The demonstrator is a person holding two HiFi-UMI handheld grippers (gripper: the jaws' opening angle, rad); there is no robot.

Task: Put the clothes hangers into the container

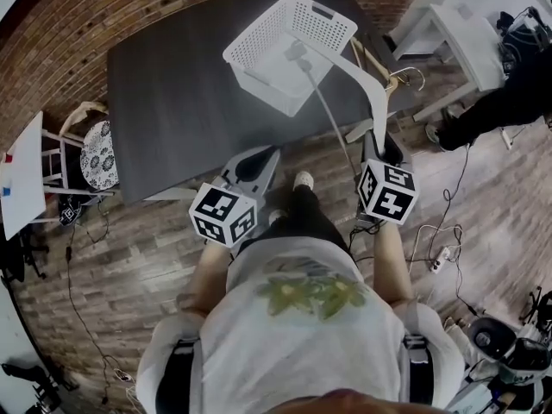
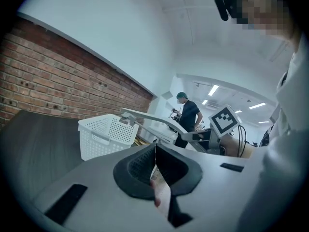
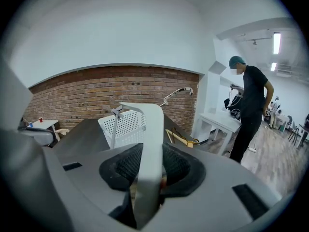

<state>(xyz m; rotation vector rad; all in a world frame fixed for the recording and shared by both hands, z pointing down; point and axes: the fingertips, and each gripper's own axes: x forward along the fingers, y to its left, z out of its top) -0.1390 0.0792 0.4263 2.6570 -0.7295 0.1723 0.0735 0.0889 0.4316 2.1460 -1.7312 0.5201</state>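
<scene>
White hanger, pinched at one end by the right tool, extended over the basket on the counter, apparently positioned for dropping in; left tool pressed together, empty.

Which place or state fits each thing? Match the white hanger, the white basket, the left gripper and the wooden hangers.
1 white hanger
2 white basket
3 left gripper
4 wooden hangers

A stands on the dark table
B jaws together, empty
C lie beside the basket
D clamped in the right gripper

Pairs: 1-D, 2-A, 3-B, 4-C
</scene>
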